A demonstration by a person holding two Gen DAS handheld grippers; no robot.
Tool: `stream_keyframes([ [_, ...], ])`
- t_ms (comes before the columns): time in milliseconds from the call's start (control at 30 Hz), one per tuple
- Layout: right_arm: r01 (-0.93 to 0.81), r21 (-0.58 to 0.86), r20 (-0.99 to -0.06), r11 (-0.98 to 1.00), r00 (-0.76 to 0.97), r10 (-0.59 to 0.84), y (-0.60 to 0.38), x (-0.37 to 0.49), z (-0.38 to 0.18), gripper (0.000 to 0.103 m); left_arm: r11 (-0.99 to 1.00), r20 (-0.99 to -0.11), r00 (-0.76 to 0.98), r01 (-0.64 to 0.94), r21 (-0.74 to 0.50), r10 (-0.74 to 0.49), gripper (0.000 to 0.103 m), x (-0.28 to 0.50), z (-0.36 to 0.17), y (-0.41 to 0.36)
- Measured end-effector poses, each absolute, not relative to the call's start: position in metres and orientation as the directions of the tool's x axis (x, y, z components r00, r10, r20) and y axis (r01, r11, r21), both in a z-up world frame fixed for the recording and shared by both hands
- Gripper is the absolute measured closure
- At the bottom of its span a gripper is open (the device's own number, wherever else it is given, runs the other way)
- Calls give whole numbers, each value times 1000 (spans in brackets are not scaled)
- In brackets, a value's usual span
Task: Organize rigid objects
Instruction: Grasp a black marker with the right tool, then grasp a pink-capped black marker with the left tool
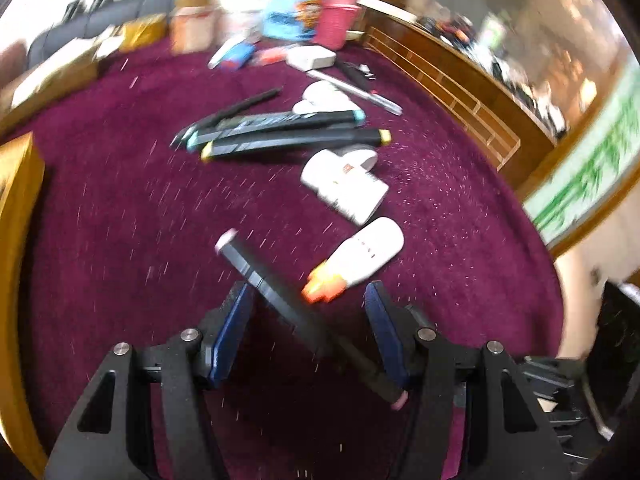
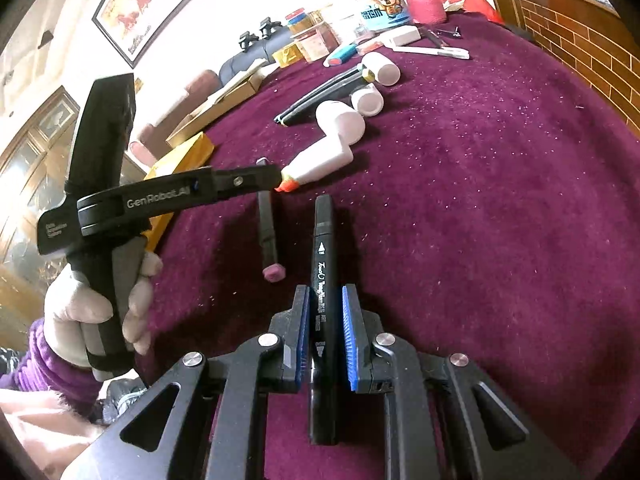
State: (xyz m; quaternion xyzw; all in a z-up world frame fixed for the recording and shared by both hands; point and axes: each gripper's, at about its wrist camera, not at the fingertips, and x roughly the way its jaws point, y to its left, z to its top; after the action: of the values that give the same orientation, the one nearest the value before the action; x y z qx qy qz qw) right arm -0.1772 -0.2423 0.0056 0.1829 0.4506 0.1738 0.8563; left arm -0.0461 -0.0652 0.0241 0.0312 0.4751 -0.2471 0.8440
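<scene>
A black marker with pink end caps [image 1: 280, 292] lies slantwise on the maroon cloth [image 1: 120, 220], between the fingers of my left gripper [image 1: 307, 288], which is open and hovers over it without touching. The same marker [image 2: 267, 232] shows in the right wrist view below the left gripper [image 2: 264, 178], which a gloved hand [image 2: 76, 308] holds. My right gripper [image 2: 325, 292] is shut on a black Touch marker [image 2: 323, 264] that points forward above the cloth. A white bottle with an orange cap [image 1: 360, 256] lies just beyond the left gripper.
Farther back lie three black markers side by side [image 1: 280, 132], white blocks [image 1: 344, 188], white cylinders [image 2: 370, 100] and a silver pen [image 1: 356, 92]. Boxes, a pink bottle [image 1: 336, 16] and packets crowd the far edge. A yellow box [image 1: 16, 200] stands left, a brick-patterned wall [image 2: 580, 40] right.
</scene>
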Motion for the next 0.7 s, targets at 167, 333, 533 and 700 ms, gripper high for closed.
stream_keyframes([
  [167, -113, 474, -711, 873, 537, 455, -242, -172, 5, 89, 890, -838, 498, 455, 33, -224, 35, -37, 16, -88],
  [333, -115, 453, -719, 884, 539, 438, -238, -168, 6, 88, 881, -839, 498, 471, 50, -219, 32, -53, 6, -72],
  [533, -142, 408, -733, 902, 538, 416, -227, -163, 10, 79, 905, -826, 545, 411, 114, -143, 32, -66, 9, -29],
  [700, -142, 386, -742, 912, 539, 398, -219, -158, 12, 72, 934, -816, 551, 355, 40, -175, 32, -78, 18, 3],
])
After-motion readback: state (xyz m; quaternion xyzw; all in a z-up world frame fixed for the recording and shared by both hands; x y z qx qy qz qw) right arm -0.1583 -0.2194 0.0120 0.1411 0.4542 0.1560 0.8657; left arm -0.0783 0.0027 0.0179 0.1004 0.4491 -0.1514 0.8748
